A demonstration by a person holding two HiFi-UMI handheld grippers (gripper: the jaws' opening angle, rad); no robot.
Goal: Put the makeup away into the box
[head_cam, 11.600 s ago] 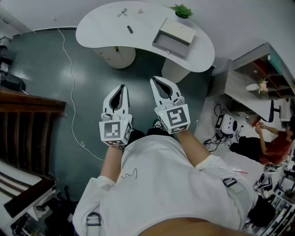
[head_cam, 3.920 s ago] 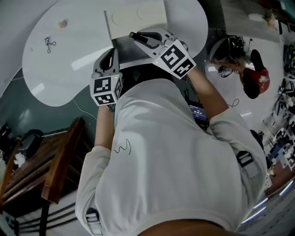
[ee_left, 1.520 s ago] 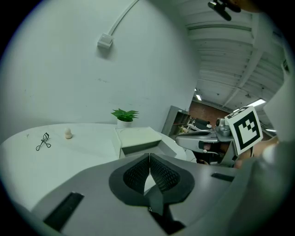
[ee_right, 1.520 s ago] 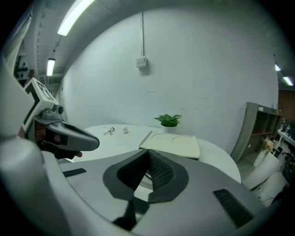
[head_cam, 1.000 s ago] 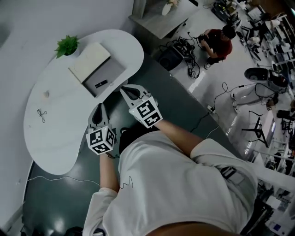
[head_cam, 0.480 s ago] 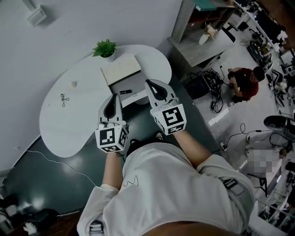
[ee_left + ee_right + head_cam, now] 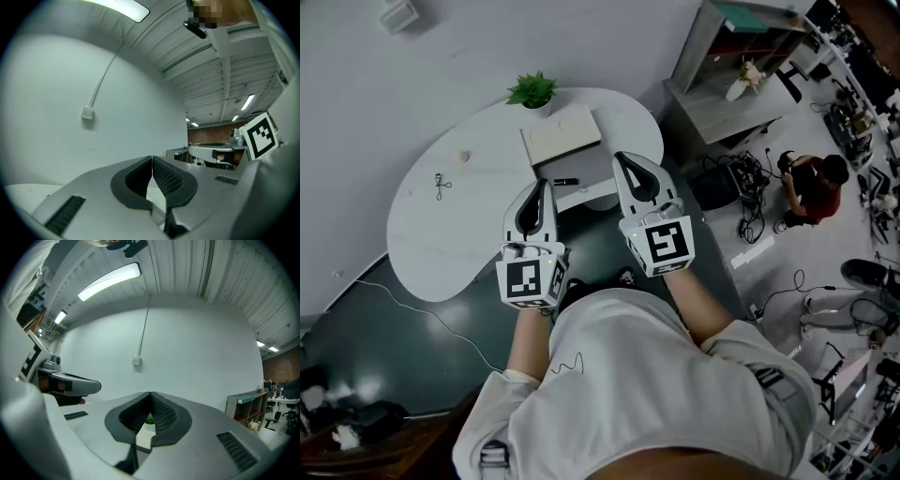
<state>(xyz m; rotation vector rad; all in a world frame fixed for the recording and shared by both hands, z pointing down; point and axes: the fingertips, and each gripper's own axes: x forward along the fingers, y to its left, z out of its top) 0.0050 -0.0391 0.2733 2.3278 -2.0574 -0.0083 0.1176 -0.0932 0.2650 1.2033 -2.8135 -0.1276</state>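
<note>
My left claw [image 7: 542, 187] and right claw [image 7: 625, 161] are both riding with jaws pressed together on nothing, and each claw's own view is showing only wall and ceiling past the pads. A few seconds ago my right claw was reaching over the box [image 7: 561, 135]. Now I am standing back from the table [image 7: 431, 246], holding both claws lifted and level in front of me.

A black makeup stick [image 7: 565, 181] appears to be lying in the box's open tray, so I am judging that piece done. The eyelash curler [image 7: 442, 185] and a small pale item [image 7: 464, 156] are still sitting out on the white top, well apart from the box, so the job is looking unfinished.

A potted plant [image 7: 534, 90] is standing at the table's far edge. The floor is showing dark green, and a person [image 7: 814, 183] is crouching among cables at the right.
</note>
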